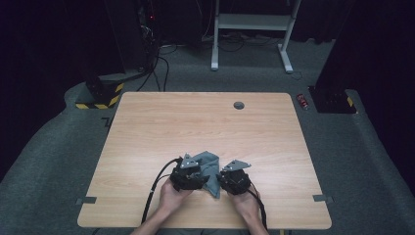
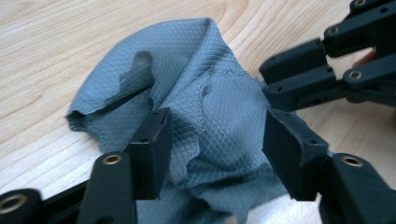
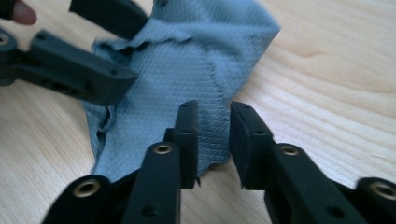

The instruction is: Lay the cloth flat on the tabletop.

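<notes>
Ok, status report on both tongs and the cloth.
Left tongs open, straddling grey cloth. Right tongs open at its edge. Cloth crumpled on table. Nothing in the way.

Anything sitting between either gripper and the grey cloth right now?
Nothing visible. The grey cloth already bulges up between the left gripper's open jaws, and its edge lies between the right gripper's narrowly parted jaws. Around it there is bare table.

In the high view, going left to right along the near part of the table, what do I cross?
Tape strip → left gripper's cable → left gripper → grey cloth → right gripper → tape strip.
</notes>
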The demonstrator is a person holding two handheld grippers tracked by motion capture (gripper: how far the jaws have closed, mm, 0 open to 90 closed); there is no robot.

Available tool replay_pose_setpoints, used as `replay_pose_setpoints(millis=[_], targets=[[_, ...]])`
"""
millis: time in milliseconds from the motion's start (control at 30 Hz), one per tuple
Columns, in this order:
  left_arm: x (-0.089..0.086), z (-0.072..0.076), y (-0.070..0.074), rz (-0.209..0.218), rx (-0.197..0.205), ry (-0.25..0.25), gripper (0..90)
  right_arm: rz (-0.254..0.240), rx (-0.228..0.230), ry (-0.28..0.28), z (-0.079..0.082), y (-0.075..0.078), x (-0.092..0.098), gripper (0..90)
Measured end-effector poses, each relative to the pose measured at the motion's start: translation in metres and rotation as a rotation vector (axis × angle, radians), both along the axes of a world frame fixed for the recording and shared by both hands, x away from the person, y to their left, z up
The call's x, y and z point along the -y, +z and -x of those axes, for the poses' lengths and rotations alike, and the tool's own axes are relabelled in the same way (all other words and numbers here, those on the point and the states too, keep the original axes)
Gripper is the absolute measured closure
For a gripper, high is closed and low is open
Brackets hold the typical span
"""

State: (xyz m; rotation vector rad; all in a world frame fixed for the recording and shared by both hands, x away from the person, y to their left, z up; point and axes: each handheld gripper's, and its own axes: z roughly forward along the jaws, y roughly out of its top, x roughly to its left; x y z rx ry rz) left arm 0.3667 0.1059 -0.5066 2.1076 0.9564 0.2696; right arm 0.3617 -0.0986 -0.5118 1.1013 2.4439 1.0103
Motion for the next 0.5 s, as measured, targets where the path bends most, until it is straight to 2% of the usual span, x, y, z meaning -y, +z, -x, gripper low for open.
replay_pose_setpoints(millis=[67,133,300,400,433,467,500], targets=[[0.0028,-0.0013,-0.0018,-0.026,0.010,0.001,51.0,0.017,-0.010,0.009,-0.0004,-0.0030,-0.0017,84.3],[0.0034,-0.0028,-0.0037,-0.047,0.014,-0.001,58.4,0.024,-0.001,0.016,-0.0002,-0.0034,-0.0016,89.7],[-0.0008,-0.0061,-0.0052,-0.062,0.004,-0.005,79.9,0.027,0.004,0.015,-0.0002,-0.0021,0.0008,90.0],[-0.0030,-0.0044,-0.0038,-0.067,0.008,-0.008,82.7,0.017,0.019,0.000,0.0009,0.0002,0.0041,89.9],[-0.0039,-0.0030,-0.0028,-0.074,0.014,-0.013,82.0,0.005,0.035,-0.009,0.0016,0.0020,0.0058,84.2],[-0.0048,-0.0010,-0.0017,-0.075,0.020,-0.015,82.0,0.005,0.035,-0.009,0.0016,0.0020,0.0058,84.2],[-0.0060,0.0011,-0.0007,-0.075,0.025,-0.014,78.2,-0.001,0.037,-0.014,0.0010,0.0023,0.0062,77.6]])
